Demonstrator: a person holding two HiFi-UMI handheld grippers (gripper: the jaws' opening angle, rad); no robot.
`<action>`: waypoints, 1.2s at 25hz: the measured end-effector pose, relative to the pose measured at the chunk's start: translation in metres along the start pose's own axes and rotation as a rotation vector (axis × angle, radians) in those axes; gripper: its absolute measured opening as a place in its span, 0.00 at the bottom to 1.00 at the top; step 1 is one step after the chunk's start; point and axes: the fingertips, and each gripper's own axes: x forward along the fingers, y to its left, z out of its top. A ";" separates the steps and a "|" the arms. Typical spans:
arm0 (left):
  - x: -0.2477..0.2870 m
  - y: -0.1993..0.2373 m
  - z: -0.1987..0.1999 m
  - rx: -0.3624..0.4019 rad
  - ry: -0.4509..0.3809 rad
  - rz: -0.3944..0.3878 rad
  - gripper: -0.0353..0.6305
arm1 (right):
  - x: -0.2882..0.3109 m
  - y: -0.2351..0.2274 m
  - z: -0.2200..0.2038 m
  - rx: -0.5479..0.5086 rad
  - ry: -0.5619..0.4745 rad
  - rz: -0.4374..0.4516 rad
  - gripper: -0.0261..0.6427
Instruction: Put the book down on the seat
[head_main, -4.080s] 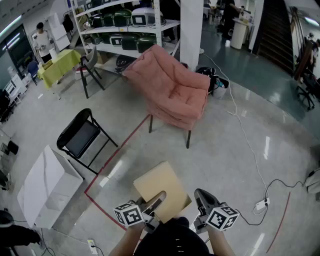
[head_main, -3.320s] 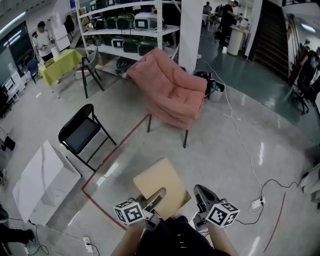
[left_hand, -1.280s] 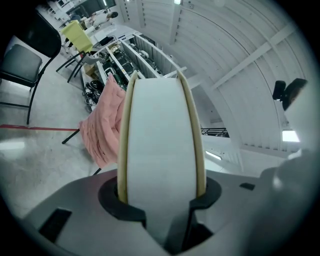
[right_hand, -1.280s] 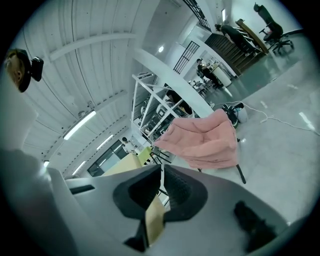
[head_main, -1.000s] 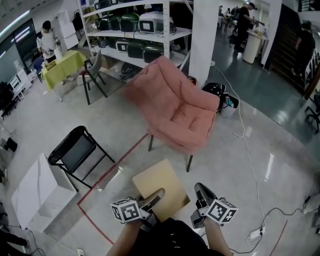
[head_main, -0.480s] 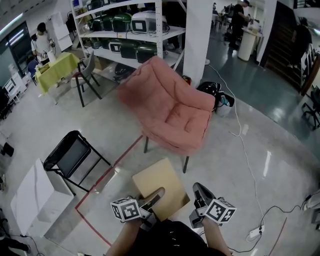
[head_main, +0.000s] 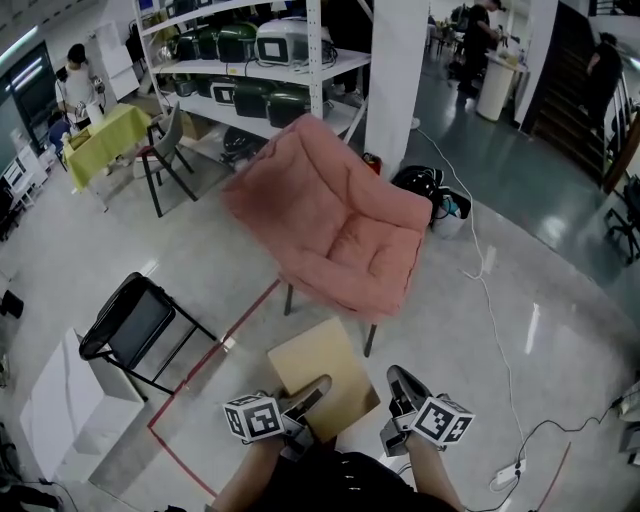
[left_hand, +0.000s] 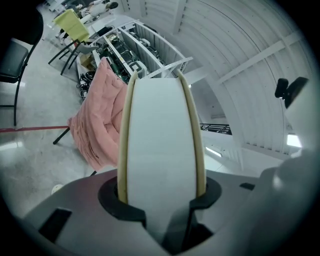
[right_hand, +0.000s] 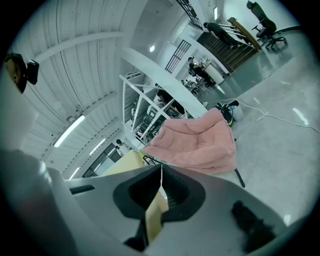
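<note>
Tan covers and a thick white block of pages fill the jaws of the left gripper (head_main: 312, 392), which clamp the book (head_main: 318, 372) across its thickness. The right gripper (head_main: 402, 388) is pinched tight on a thin tan edge of the same book. It is held low and roughly flat in front of the person, over the grey floor (head_main: 520, 380) and not on the seat. A red tape line (head_main: 205, 368) runs on the floor from left of the book up to the front leg of the pink armchair (head_main: 330, 215). Left of it stand a white box (head_main: 50, 410) and a black folding chair (head_main: 135, 320). The armchair is straight ahead, with its seat (head_main: 378, 262) facing the book. A white cable (head_main: 488, 285) trails across the floor at right. Behind the armchair are a black bag (head_main: 422, 185), a white pillar (head_main: 395, 80) and metal shelving (head_main: 250, 65). A yellow-green table (head_main: 95, 135) stands far left.
</note>
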 end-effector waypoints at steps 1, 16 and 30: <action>0.006 0.003 0.008 0.002 0.003 0.001 0.38 | 0.007 -0.001 0.006 0.002 -0.002 0.000 0.06; 0.109 0.051 0.140 0.021 0.039 0.000 0.38 | 0.138 -0.022 0.112 0.015 -0.030 -0.029 0.06; 0.146 0.109 0.224 0.017 0.035 0.028 0.38 | 0.234 -0.030 0.155 0.031 -0.036 -0.045 0.06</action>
